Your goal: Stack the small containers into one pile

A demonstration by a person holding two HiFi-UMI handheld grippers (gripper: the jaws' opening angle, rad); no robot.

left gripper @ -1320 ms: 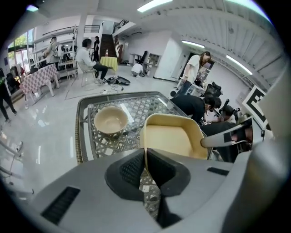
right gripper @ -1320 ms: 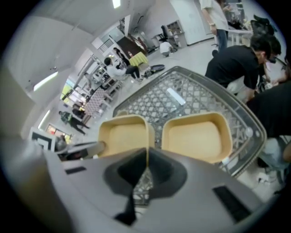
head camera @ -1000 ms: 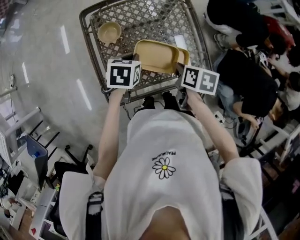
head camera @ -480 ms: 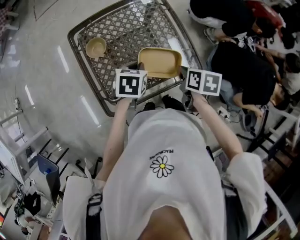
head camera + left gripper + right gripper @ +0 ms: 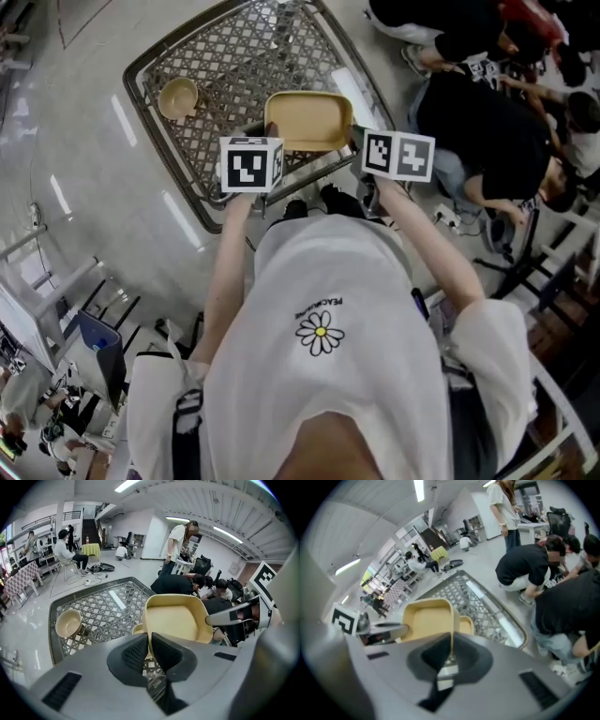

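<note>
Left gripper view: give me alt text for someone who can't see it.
The left gripper pinches the near rim of a tan rectangular container above a metal lattice table; the right gripper holds its right edge. A round bowl sits on the table at left.

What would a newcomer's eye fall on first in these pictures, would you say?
A tan rectangular plastic tray, held over the metal lattice table with the left gripper and the right gripper each clamped on a side rim. A small round tan bowl sits at the table's far left.
</note>
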